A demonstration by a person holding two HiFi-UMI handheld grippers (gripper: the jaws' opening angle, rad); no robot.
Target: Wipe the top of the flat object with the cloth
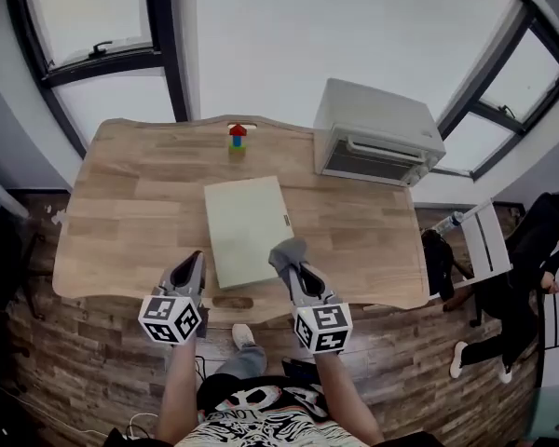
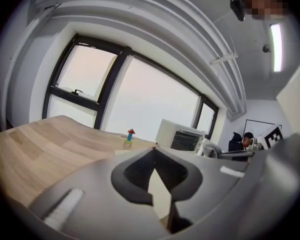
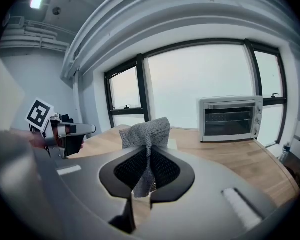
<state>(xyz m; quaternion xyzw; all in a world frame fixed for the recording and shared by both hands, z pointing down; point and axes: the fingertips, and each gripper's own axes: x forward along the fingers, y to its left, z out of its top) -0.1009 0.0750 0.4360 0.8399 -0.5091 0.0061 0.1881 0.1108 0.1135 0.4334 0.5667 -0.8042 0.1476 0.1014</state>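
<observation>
A pale green flat board (image 1: 246, 228) lies in the middle of the wooden table (image 1: 121, 203), its near end toward me. My right gripper (image 1: 289, 257) is shut on a grey knitted cloth (image 3: 146, 134) that sticks up above its jaws; the cloth (image 1: 287, 250) hangs over the board's near right corner. My left gripper (image 1: 194, 266) is shut with nothing in it, at the board's near left edge. In the left gripper view the board (image 2: 157, 188) shows through the gap behind the closed jaws.
A white toaster oven (image 1: 376, 134) stands at the table's back right. A small stack of coloured blocks (image 1: 237, 138) sits at the back edge, also seen as blocks (image 2: 130, 135). A person (image 1: 531, 277) sits beside a chair to the right.
</observation>
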